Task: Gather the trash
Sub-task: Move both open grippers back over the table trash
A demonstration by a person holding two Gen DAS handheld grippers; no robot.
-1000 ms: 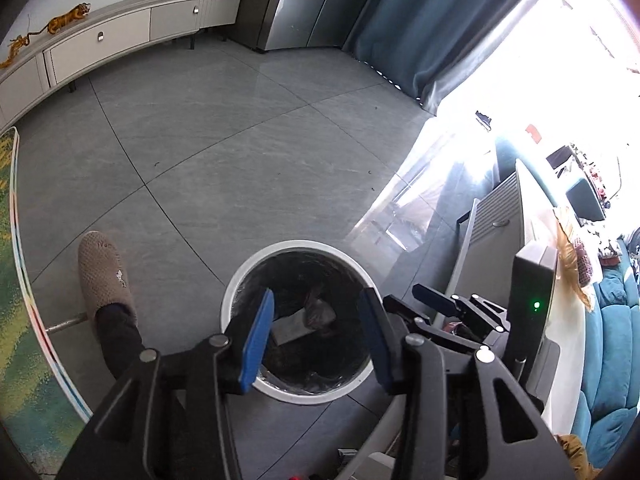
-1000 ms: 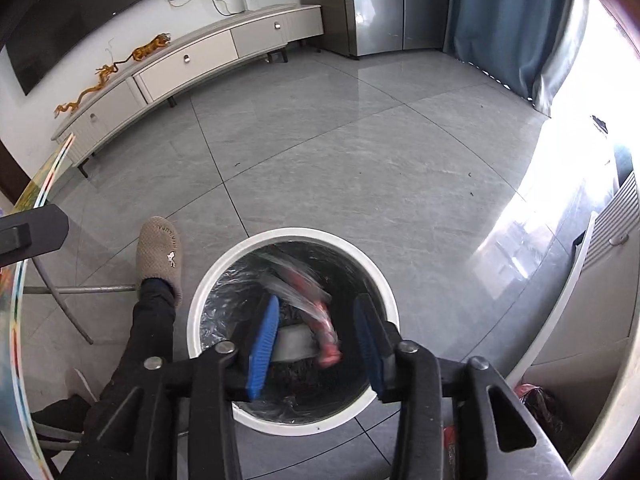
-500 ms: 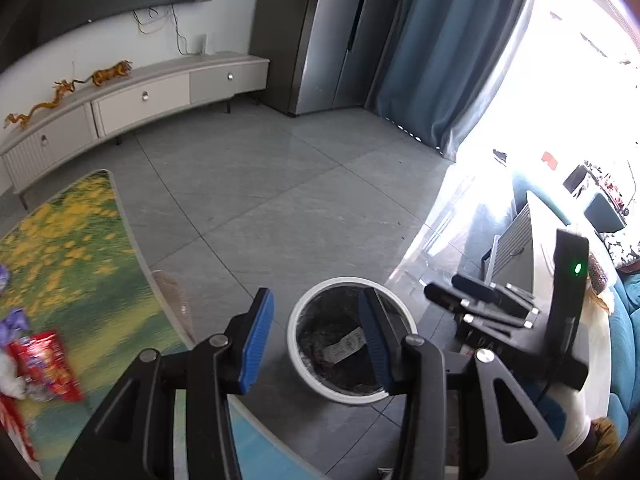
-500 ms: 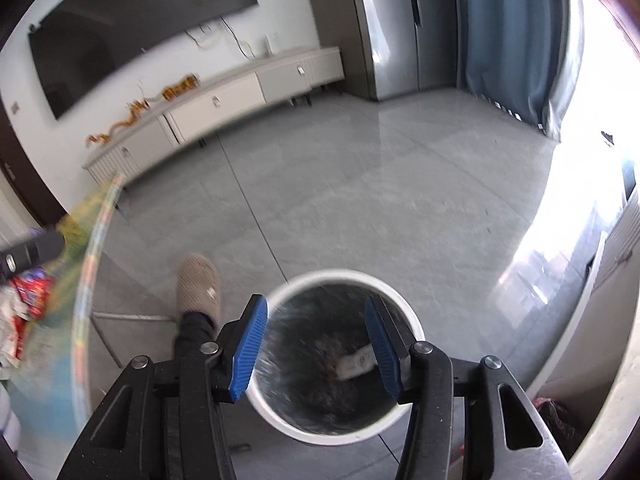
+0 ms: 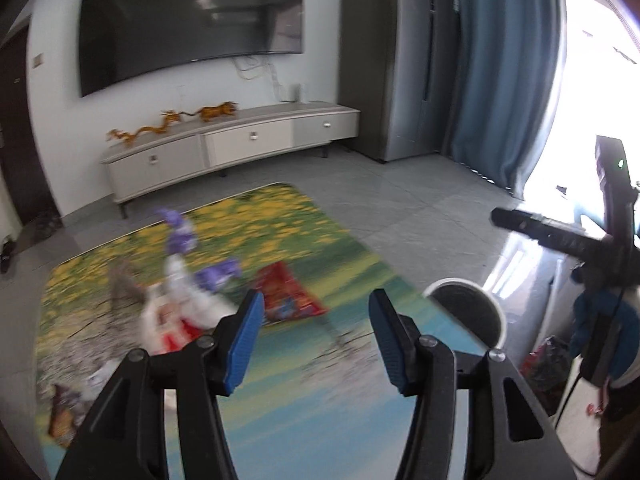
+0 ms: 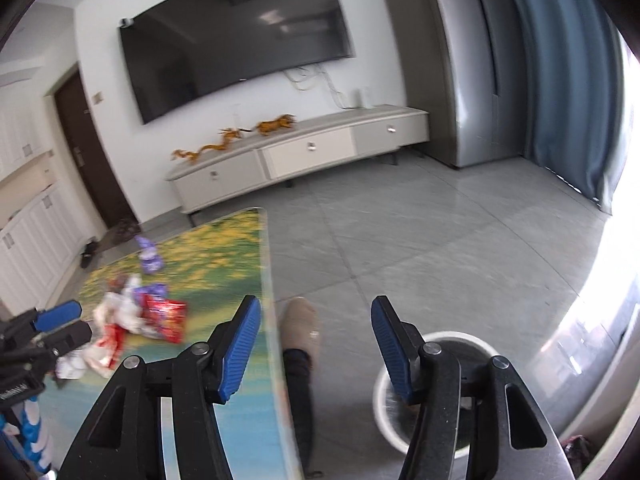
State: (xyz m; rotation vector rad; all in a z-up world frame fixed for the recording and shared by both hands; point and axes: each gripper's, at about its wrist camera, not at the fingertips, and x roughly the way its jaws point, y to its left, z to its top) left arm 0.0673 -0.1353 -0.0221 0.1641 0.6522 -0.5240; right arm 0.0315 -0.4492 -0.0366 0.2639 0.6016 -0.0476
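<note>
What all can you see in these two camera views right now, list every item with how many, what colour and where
Table: one, glass top with yellow, green and blue print, under the left gripper.
Trash pile: several wrappers, red, white and purple, blurred, on the table's left part.
Purple wrapper: one, apart from the pile, further back on the table.
Trash bin: one, white with dark liner, on the floor right of the table.
TV: one, black, on the wall.
TV cabinet: one, beige, under the TV.
Dragon figurines: golden, on the cabinet; count unclear.
Fridge: one, silver, far corner.
Curtain: blue, right side.
Slipper: one, tan, on the person's foot by the table edge.
Left gripper: open, empty.
Right gripper: open, empty.
</note>
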